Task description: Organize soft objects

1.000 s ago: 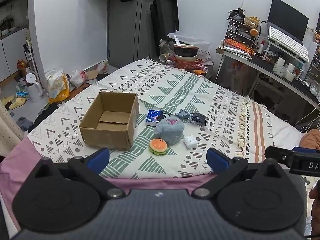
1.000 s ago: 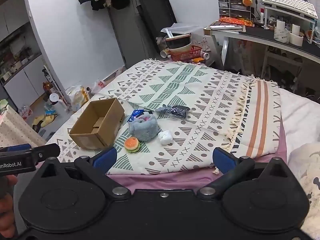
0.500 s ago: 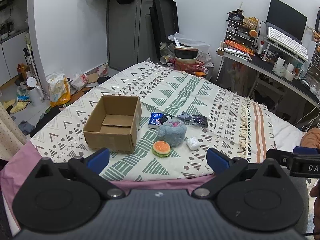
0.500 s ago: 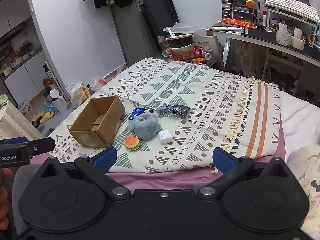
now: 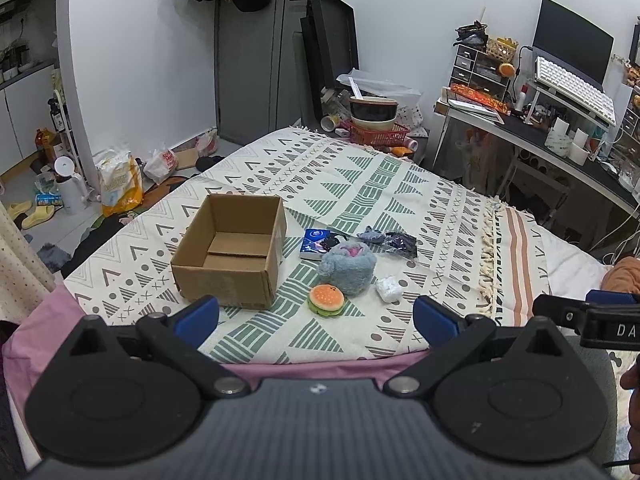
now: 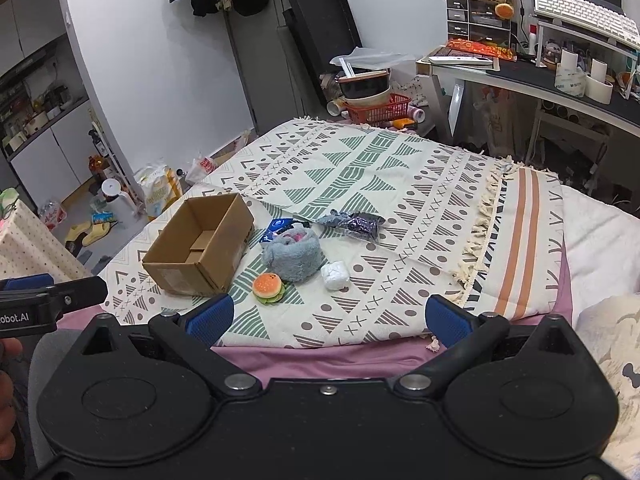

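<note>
An open, empty cardboard box [image 5: 230, 250] [image 6: 200, 250] stands on the patterned blanket [image 5: 360, 184]. To its right lie a blue-grey plush [image 5: 348, 266] [image 6: 294, 254], a burger squishy [image 5: 326, 299] [image 6: 269, 287], a white soft lump [image 5: 389, 288] [image 6: 335, 275], a blue packet [image 5: 314, 242] [image 6: 276, 227] and a dark wrapped item [image 5: 398, 242] [image 6: 360, 224]. My left gripper [image 5: 316, 320] is open and empty, short of the bed's near edge. My right gripper [image 6: 328, 318] is open and empty, also short of the edge.
A desk [image 5: 560, 148] with keyboard and monitor stands at the right. A red basket with bowls [image 5: 374, 128] sits beyond the bed's far end. Bags and bottles litter the floor [image 5: 112, 184] at the left. A white pillow [image 6: 616, 344] lies at the right.
Both grippers have moved a little forward toward the bed; the box and soft items appear slightly nearer. Nothing on the blanket has moved.
</note>
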`<action>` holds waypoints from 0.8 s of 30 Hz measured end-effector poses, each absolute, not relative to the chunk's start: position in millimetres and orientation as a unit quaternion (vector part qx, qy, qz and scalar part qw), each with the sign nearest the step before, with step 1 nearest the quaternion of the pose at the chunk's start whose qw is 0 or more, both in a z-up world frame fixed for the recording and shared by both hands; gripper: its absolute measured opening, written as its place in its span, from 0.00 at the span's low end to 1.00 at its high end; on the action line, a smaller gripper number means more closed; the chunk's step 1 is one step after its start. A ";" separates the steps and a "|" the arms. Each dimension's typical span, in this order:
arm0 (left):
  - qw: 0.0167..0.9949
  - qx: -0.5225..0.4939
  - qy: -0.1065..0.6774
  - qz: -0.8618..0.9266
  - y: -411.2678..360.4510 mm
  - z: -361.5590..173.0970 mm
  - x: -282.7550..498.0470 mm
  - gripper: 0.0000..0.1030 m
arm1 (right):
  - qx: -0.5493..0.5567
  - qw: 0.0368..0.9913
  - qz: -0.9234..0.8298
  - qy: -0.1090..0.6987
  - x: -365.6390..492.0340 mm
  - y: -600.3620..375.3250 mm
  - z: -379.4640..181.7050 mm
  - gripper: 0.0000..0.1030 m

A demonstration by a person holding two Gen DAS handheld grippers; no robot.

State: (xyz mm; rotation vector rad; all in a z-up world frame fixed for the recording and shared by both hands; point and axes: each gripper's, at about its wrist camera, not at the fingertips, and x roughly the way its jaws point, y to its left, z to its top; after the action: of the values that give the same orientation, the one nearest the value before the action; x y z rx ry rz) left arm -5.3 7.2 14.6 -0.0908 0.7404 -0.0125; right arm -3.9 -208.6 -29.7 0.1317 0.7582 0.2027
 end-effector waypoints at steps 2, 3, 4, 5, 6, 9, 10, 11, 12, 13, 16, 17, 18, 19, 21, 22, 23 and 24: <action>0.931 -0.045 0.362 -0.006 6.4 14.7 -6.1 0.99 | 0.064 0.922 0.098 0.368 -4.5 -209.5 -29.8 1.00; 0.931 -0.045 0.361 -0.006 6.3 14.4 -7.0 0.99 | 0.064 0.923 0.097 0.368 -4.6 -209.8 -30.0 1.00; 0.931 -0.045 0.361 -0.006 6.2 14.8 -6.8 0.99 | 0.065 0.923 0.097 0.368 -4.4 -210.2 -30.2 1.00; 0.932 -0.045 0.361 -0.006 6.0 14.8 -7.4 0.99 | 0.066 0.923 0.096 0.368 -4.8 -210.2 -30.8 1.00; 0.932 -0.045 0.360 -0.006 6.0 14.9 -7.4 0.99 | 0.067 0.923 0.096 0.367 -5.3 -210.4 -31.2 1.00; 0.933 -0.044 0.356 -0.004 5.1 15.4 -8.6 0.99 | 0.068 0.923 0.095 0.367 -6.2 -210.0 -31.7 1.00; 0.934 -0.043 0.355 -0.004 4.9 15.6 -9.2 0.99 | 0.067 0.923 0.094 0.367 -6.3 -210.2 -31.7 1.00; 0.934 -0.043 0.355 -0.005 4.7 15.9 -9.3 0.99 | 0.067 0.923 0.094 0.367 -6.2 -210.5 -31.4 1.00; 0.934 -0.045 0.355 -0.007 4.7 15.9 -9.7 0.99 | 0.067 0.923 0.094 0.366 -6.3 -210.7 -31.1 1.00; 0.934 -0.046 0.354 -0.008 4.9 16.3 -9.4 0.99 | 0.067 0.923 0.094 0.366 -6.6 -210.7 -30.9 1.00; 0.934 -0.046 0.354 -0.009 4.8 16.2 -9.7 0.99 | 0.067 0.923 0.094 0.366 -6.4 -211.4 -31.0 1.00; 0.934 -0.047 0.354 -0.010 4.9 16.2 -9.8 0.99 | 0.068 0.924 0.094 0.366 -6.6 -211.6 -31.1 1.00; 0.934 -0.047 0.354 -0.010 4.8 16.2 -9.9 0.99 | 0.068 0.923 0.094 0.366 -6.4 -211.7 -31.3 1.00; 0.934 -0.048 0.355 -0.011 4.3 16.2 -9.9 0.99 | 0.067 0.923 0.094 0.366 -6.4 -211.4 -31.3 1.00; 0.934 -0.048 0.355 -0.013 4.0 15.6 -10.2 0.99 | 0.069 0.924 0.089 0.365 -6.8 -212.1 -30.9 1.00; 0.934 -0.048 0.355 -0.013 3.6 14.4 -11.0 0.99 | 0.071 0.925 0.087 0.364 -6.9 -213.3 -30.4 1.00; 0.934 -0.049 0.354 -0.013 3.5 14.4 -11.0 0.99 | 0.072 0.925 0.087 0.363 -6.9 -214.1 -30.4 1.00; 0.934 -0.049 0.354 -0.012 3.2 14.5 -10.8 0.99 | 0.073 0.925 0.086 0.363 -6.5 -214.5 -30.1 1.00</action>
State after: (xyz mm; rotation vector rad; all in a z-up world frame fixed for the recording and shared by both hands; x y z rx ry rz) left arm -10.8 3.2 14.5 -0.0996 0.7243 -0.0248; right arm -6.5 -214.5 -30.1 0.1495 0.7444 0.1774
